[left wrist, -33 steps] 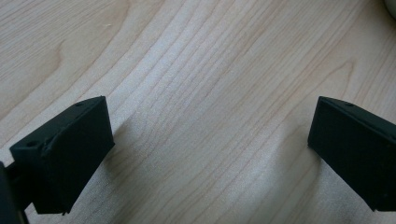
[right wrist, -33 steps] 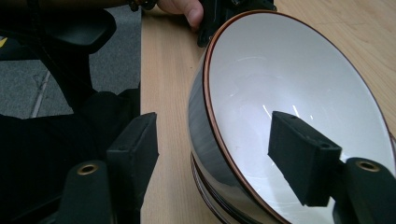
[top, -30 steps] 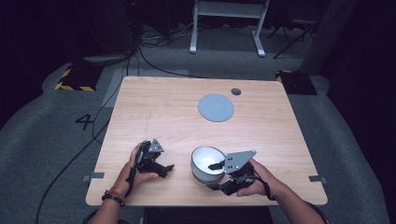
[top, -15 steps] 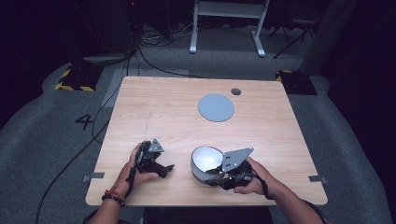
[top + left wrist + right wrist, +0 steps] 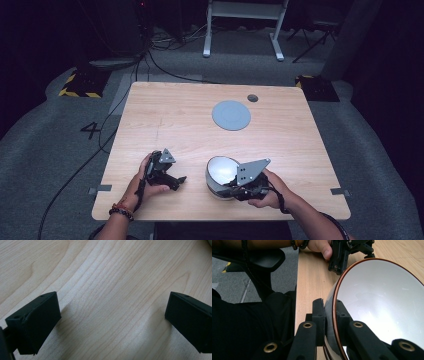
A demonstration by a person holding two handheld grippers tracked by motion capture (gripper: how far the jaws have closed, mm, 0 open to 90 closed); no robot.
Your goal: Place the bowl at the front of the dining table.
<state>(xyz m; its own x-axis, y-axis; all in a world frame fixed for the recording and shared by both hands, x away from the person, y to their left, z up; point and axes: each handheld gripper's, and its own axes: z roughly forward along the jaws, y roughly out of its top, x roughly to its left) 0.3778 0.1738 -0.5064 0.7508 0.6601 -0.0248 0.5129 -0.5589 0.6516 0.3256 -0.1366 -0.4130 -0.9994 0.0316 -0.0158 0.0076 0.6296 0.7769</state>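
Since a second ago, right gripper (image 5: 329, 322) has closed on the bowl (image 5: 221, 175) rim at 5 o'clock; lifting remains. Left gripper (image 5: 110, 315) rests open on the tabletop (image 5: 175, 125).

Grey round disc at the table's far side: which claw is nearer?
Right. The right claw grips the white bowl's rim, below the grey round disc; the left claw sits farther left.

bowl (image 5: 387, 305) cut off right, base hidden
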